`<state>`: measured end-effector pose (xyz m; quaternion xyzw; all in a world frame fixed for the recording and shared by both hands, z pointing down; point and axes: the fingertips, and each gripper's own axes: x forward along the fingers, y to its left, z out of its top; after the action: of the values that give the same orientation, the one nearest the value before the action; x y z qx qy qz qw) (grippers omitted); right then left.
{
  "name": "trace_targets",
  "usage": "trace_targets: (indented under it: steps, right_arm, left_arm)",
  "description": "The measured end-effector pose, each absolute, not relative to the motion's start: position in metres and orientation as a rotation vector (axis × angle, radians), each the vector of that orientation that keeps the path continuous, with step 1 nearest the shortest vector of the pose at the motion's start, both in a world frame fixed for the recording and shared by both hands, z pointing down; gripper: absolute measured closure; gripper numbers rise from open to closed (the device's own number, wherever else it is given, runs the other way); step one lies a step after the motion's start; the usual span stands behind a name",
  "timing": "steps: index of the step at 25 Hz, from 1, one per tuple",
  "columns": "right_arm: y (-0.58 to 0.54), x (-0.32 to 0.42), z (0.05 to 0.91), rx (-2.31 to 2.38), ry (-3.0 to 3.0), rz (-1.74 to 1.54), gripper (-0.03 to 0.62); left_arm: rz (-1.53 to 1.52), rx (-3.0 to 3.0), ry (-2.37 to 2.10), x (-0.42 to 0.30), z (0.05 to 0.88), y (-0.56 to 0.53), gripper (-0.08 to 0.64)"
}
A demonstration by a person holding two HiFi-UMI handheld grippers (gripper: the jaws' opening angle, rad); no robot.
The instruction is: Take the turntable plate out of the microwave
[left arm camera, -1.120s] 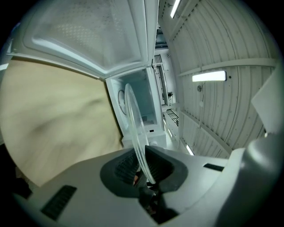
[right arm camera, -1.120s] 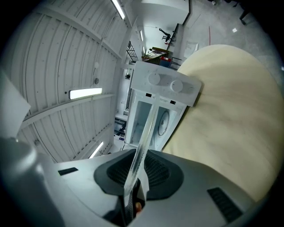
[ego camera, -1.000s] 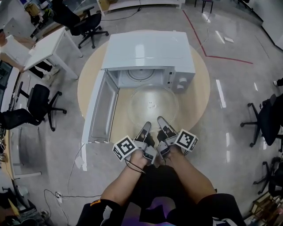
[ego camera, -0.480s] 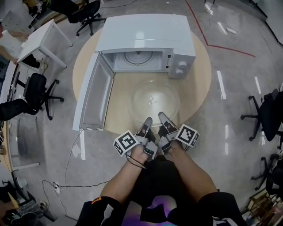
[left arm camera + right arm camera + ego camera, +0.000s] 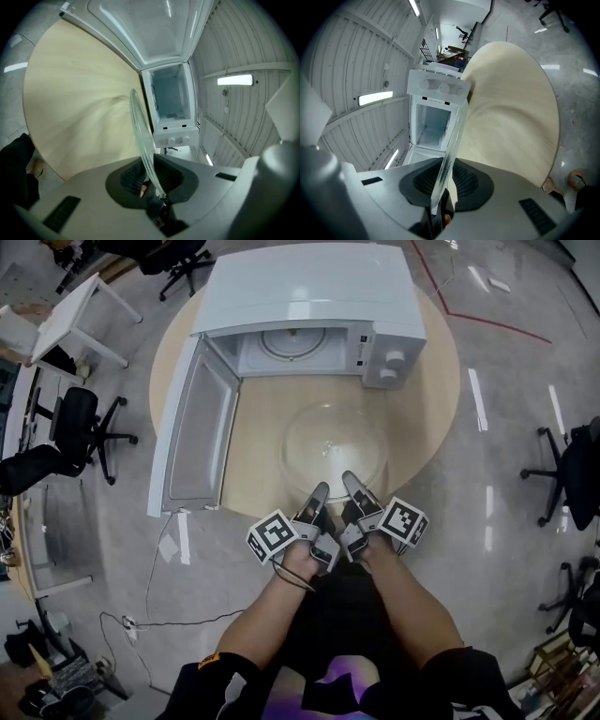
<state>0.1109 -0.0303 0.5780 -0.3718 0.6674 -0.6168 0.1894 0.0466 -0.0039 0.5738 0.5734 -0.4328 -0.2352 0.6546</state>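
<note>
The clear glass turntable plate (image 5: 333,448) hangs level over the round wooden table (image 5: 255,432), in front of the white microwave (image 5: 309,296). The microwave's door (image 5: 190,432) stands swung open to the left, and its cavity shows only the roller ring. My left gripper (image 5: 317,495) and right gripper (image 5: 351,484) sit side by side at the plate's near rim, each shut on it. In the left gripper view the plate's edge (image 5: 142,136) runs between the ribbed pads of the gripper (image 5: 150,177). In the right gripper view the plate's rim (image 5: 451,150) is likewise pinched by that gripper (image 5: 442,187).
The open door overhangs the table's left side. Black office chairs (image 5: 80,432) and a white desk (image 5: 67,322) stand on the floor at the left, and another chair (image 5: 574,470) at the right. A cable (image 5: 164,620) lies on the floor near my feet.
Both grippers have carried the plate lower and farther out from the microwave's opening, toward me. Both grips on the near rim are unchanged.
</note>
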Motion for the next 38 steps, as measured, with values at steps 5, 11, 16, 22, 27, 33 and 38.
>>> trace_targets:
  steps: [5, 11, 16, 22, 27, 33, 38]
  right_arm:
    - [-0.032, 0.111, 0.586, -1.049, 1.861, -1.741, 0.523]
    - [-0.032, 0.11, 0.593, -1.069, 1.856, -1.756, 0.523]
    - [-0.031, 0.107, 0.596, -1.071, 1.841, -1.793, 0.522]
    - [-0.028, 0.102, 0.602, -1.058, 1.842, -1.869, 0.522]
    - [-0.018, 0.103, 0.602, -1.041, 1.823, -1.934, 0.522]
    - [-0.002, 0.109, 0.603, -1.04, 1.794, -1.963, 0.522]
    - [0.008, 0.112, 0.605, -1.04, 1.779, -1.976, 0.522]
  left_arm:
    - [-0.527, 1.29, -0.982, 0.046, 0.581, -0.006, 0.474]
    - [-0.521, 1.273, -0.984, 0.045, 0.587, -0.006, 0.476]
    - [-0.52, 1.259, -0.996, 0.042, 0.587, -0.007, 0.476]
    - [-0.515, 1.241, -1.011, 0.037, 0.589, -0.009, 0.486]
    - [-0.501, 1.24, -1.005, 0.038, 0.59, -0.006, 0.486]
    - [-0.492, 1.238, -0.995, 0.04, 0.593, -0.003, 0.489]
    - [-0.504, 1.231, -1.002, 0.036, 0.598, -0.003, 0.489]
